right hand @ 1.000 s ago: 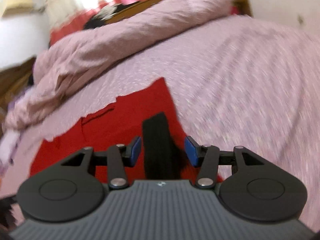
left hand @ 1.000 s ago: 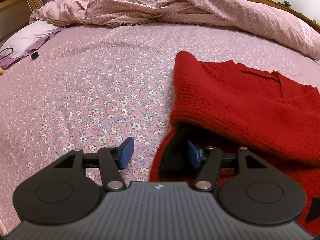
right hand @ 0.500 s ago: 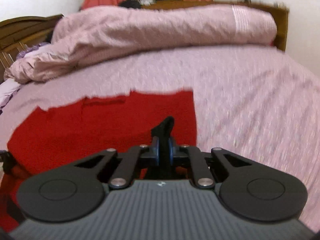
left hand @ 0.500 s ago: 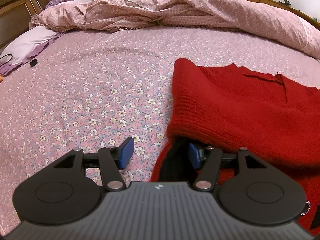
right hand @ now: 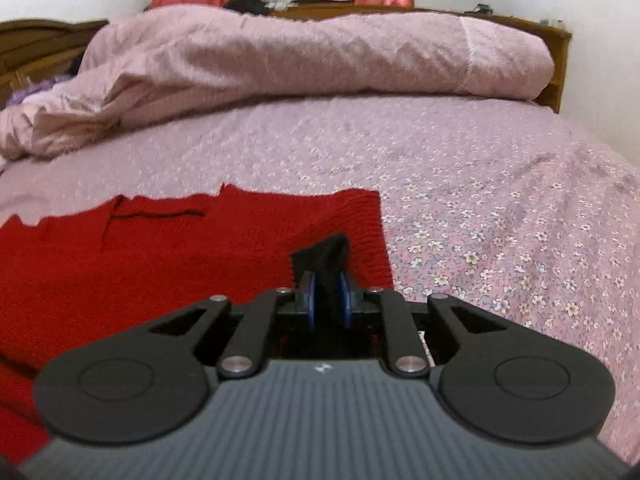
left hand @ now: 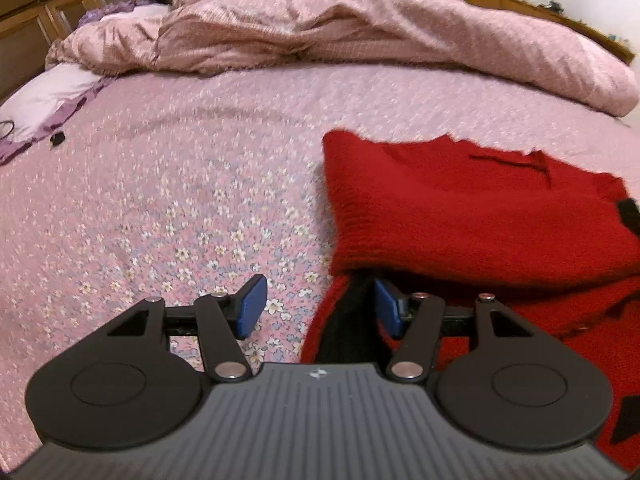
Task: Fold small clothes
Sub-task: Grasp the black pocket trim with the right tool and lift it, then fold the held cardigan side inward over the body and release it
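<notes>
A red sweater (left hand: 460, 216) of thick, ribbed knit, matt and fuzzy, is seen on the bed, with a black knitted cuff (right hand: 326, 258) of the same coarse texture. The bed sheet (left hand: 180, 200) is of thin matt cotton, printed with small flowers, and a crinkled pink quilt (right hand: 300, 56) is heaped along the far edge. The left claw (left hand: 316, 312) is made of matt black plastic with a ribbed grey housing, smooth blue pads (left hand: 250, 306) and shiny metal pivot pins. The bed frame (right hand: 558, 64) is of varnished wood.

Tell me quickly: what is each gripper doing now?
Left gripper: jaws open, holding nothing.
Right gripper: jaws opening slightly, pads against the red sweater's black cuff.
</notes>
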The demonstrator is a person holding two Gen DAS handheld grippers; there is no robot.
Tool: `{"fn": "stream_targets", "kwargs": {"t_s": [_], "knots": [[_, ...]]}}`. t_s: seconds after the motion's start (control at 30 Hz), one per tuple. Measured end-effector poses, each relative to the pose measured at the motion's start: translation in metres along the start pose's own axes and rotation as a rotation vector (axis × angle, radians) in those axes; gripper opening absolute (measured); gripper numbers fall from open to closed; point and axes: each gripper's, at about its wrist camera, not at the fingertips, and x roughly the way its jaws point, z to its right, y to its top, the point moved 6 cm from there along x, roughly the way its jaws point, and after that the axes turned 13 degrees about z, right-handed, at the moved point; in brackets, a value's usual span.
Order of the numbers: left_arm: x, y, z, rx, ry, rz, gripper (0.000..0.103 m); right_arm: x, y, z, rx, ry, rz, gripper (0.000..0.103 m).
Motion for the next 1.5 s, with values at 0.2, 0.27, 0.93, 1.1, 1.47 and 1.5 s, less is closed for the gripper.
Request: {"fn": "stream_targets", "kwargs": {"t_s": [0.2, 0.27, 0.93, 1.1, 1.47, 1.5], "knots": [[-0.023, 0.02, 0.013, 0.03, -0.054, 0.071, 0.064, -0.02, 0.011, 0.012, 0.103, -0.024, -0.018, 0.025], [-0.02, 0.021, 0.02, 0.04, -0.068, 0.074, 0.064, -0.034, 0.013, 0.017, 0.147, -0.023, -0.018, 0.026], [0.025, 0.005, 0.026, 0.126, -0.002, 0.029, 0.072, -0.052, -0.023, 0.04, 0.267, -0.044, -0.052, 0.054], [-0.002, -0.001, 0.021, 0.152, -0.019, 0.02, 0.072, -0.075, -0.017, 0.045, 0.285, -0.033, -0.05, 0.054], [-0.058, -0.026, -0.012, 0.053, -0.063, -0.038, 0.072, -0.143, -0.037, 0.058, 0.255, -0.033, -0.11, 0.054], [-0.062, -0.028, -0.012, 0.051, -0.066, -0.04, 0.072, -0.149, -0.04, 0.059, 0.261, -0.032, -0.117, 0.054]]}}
